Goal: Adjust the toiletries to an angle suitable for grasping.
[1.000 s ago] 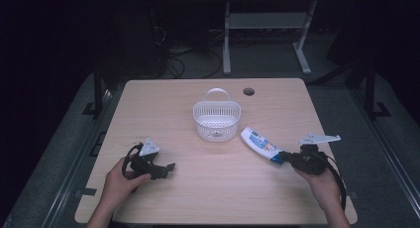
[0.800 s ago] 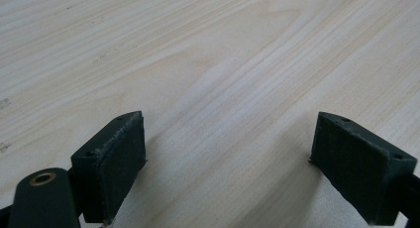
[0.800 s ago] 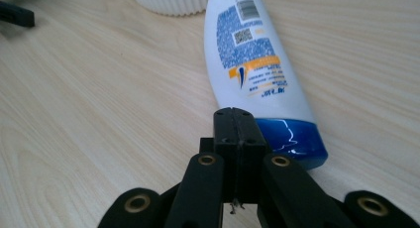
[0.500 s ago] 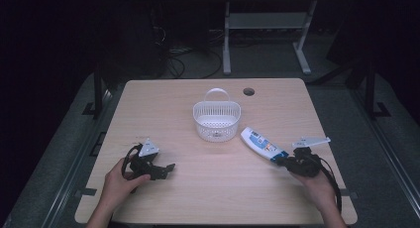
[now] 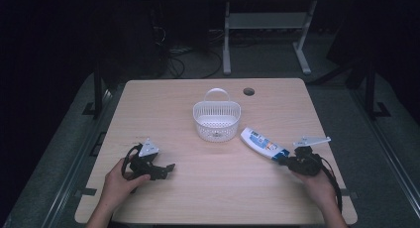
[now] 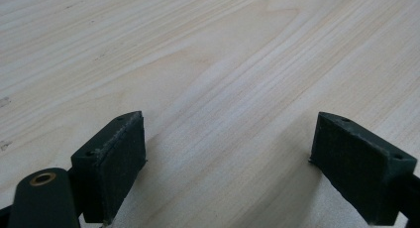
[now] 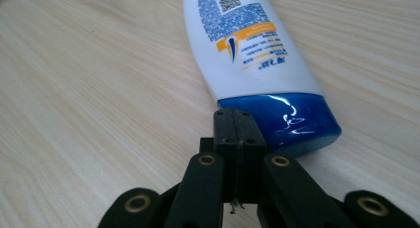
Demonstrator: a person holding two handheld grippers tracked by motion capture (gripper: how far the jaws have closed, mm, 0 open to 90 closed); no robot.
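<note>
Shampoo bottle point(image 5: 261, 144), glossy white with a blue cap, lies flat on the pale woodgrain table point(image 5: 208, 198) beside a white slotted plastic basket point(image 5: 216, 120); its cap touches my right gripper point(image 5: 286, 161), jaws pressed together. My left gripper point(image 5: 167, 167) rests with jaws wide, well apart.

A white plastic basket point(image 5: 216, 120) with a loop handle stands upright near the middle of a light wooden table point(image 5: 163, 104). Behind it, to the right, the tabletop has 1 round cable hole point(image 5: 248, 91). Beyond the far edge, on the dark floor, lie tangled cables point(image 5: 190, 57) beside a grey metal desk frame point(image 5: 262, 27).
</note>
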